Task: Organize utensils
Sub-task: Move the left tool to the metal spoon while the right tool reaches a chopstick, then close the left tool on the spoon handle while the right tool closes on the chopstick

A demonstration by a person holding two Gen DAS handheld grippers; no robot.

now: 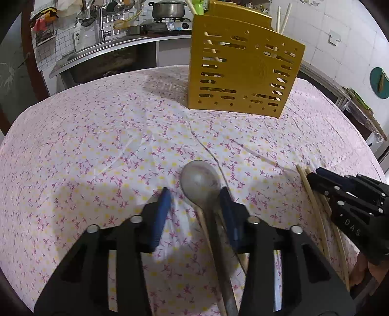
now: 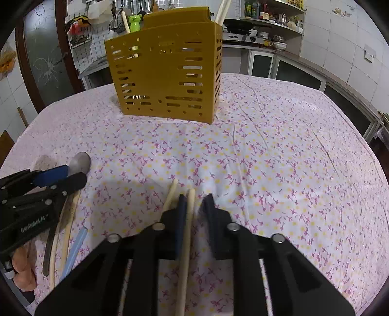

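Observation:
A grey spoon point(image 1: 199, 179) with a long handle lies on the flowered tablecloth point(image 1: 97, 145). My left gripper point(image 1: 195, 193) straddles its neck; the right pad touches the handle, the left pad stands apart, so the jaws are open. A pale chopstick point(image 2: 190, 206) lies between the fingers of my right gripper point(image 2: 195, 198), against the left pad, with a gap to the right pad. A second chopstick point(image 2: 171, 192) lies just outside that left finger. The yellow slotted holder point(image 1: 243, 73) stands upright at the far side of the table, with chopsticks sticking out.
More pale sticks point(image 2: 66, 233) and a light blue stick point(image 2: 75, 248) lie under the left gripper point(image 2: 73, 175). The right gripper point(image 1: 316, 175) sits over the chopsticks point(image 1: 313, 201). Behind the table are a sink counter point(image 1: 109, 46) and a pot point(image 1: 167, 8).

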